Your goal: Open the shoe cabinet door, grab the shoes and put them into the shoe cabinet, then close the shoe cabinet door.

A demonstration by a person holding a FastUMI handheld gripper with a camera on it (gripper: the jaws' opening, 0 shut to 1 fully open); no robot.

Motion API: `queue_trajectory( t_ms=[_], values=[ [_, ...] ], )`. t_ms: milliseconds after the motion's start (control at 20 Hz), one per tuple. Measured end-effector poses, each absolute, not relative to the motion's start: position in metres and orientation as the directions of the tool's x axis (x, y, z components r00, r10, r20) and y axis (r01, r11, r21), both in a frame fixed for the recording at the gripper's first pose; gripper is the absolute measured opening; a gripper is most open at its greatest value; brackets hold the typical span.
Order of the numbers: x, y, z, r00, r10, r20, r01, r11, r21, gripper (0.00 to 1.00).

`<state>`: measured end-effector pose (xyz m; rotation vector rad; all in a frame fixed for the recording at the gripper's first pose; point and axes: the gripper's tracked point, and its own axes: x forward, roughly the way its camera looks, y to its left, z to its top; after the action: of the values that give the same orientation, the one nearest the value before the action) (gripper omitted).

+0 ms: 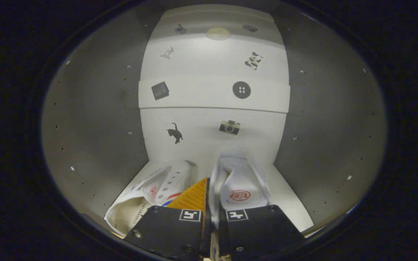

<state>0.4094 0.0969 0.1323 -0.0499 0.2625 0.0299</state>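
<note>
I am looking into the white shoe cabinet. Two white shoes lie on its floor, toes toward the back wall. The left shoe, with red and blue marks, rests beside my left finger. The right shoe has a red logo on its insole and lies just ahead of my right finger. My gripper is nearly closed, and the thin inner side wall of the right shoe is pinched between both fingers. The heels of both shoes are hidden behind the fingers.
The back wall carries small stickers, and a white shelf edge crosses it above the shoes. Grey side walls with rows of peg holes stand close on both sides. A bare strip of cabinet floor lies right of the right shoe.
</note>
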Motion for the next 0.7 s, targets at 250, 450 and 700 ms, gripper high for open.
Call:
queue_trajectory(
  t_ms=[250, 450, 700],
  values=[
    [0.418, 0.102, 0.114, 0.928, 0.034, -0.371, -0.020, 0.999, 0.041, 0.12],
    [0.424, 0.098, 0.105, 0.905, -0.003, -0.424, 0.018, 0.999, 0.030, 0.12],
    [0.417, 0.090, 0.104, 0.901, -0.050, -0.430, 0.068, 0.997, 0.028, 0.29]
  ],
)
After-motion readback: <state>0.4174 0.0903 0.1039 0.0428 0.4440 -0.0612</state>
